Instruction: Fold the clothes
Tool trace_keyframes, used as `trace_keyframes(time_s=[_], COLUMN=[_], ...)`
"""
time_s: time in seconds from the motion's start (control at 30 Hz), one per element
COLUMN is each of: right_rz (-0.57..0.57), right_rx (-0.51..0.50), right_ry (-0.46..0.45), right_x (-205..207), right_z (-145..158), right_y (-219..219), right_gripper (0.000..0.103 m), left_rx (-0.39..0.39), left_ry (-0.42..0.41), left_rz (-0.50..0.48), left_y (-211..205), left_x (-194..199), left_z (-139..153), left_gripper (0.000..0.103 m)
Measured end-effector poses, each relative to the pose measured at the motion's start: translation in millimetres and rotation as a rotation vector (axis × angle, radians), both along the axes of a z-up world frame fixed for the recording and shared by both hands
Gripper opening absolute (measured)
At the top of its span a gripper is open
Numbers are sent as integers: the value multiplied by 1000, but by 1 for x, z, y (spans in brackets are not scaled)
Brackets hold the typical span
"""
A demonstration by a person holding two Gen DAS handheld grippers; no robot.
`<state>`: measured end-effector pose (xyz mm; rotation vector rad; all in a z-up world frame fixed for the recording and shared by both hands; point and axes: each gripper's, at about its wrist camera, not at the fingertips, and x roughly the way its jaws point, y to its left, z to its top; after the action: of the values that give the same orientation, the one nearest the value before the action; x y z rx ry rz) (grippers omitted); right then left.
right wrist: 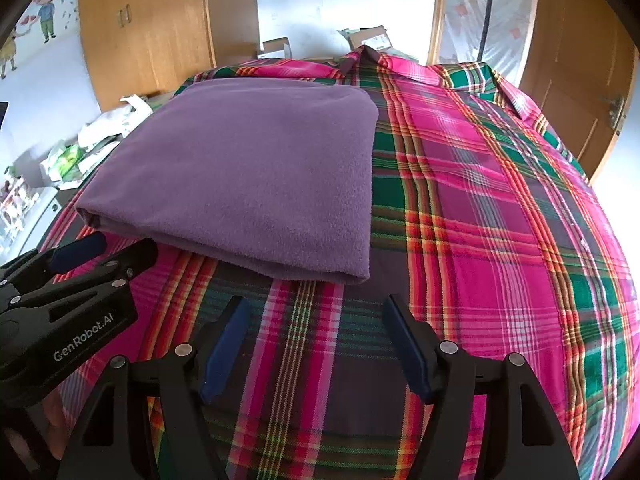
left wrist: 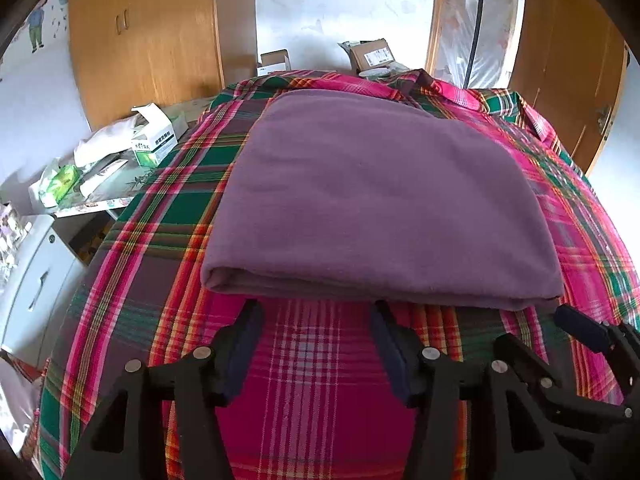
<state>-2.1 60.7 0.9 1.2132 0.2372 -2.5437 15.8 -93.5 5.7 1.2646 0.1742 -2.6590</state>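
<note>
two grippers, left (left wrist: 316, 344) and right (right wrist: 316, 344), hover spread wide and empty before a folded purple cloth (left wrist: 372, 200) lying on a plaid bedspread (right wrist: 500, 208); wooden wardrobes (left wrist: 152, 40) behind; "genrobot.ai" marks the left gripper.

The purple garment (left wrist: 376, 200) hides its own inner folds; box labels (left wrist: 154, 148) stay unreadable.

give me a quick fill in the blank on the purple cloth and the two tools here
1. The purple cloth lies ____ into a flat stack on the plaid sheet.
2. Both the left tool and the right tool have their jaws ____.
3. Neither tool holds the cloth; both sit at its ____ edge.
4. In the left wrist view, the right tool shows at the lower ____ corner.

Missing words: folded; open; near; right
</note>
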Motion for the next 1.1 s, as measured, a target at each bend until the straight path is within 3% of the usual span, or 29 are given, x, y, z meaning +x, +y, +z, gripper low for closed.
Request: trace_keyframes(time_s=[0.33, 1.1], right_rz=[31, -23], right_rx=[0, 7], right_ry=[0, 2], right_x=[1, -2], right_z=[0, -1], right_y=[3, 10], right_gripper=[72, 74], left_rx=[-3, -5], left_ry=[-4, -6], left_rz=[-8, -12], left_y=[1, 1], left_x=[-3, -5], left_z=[-1, -2], left_gripper=[62, 64])
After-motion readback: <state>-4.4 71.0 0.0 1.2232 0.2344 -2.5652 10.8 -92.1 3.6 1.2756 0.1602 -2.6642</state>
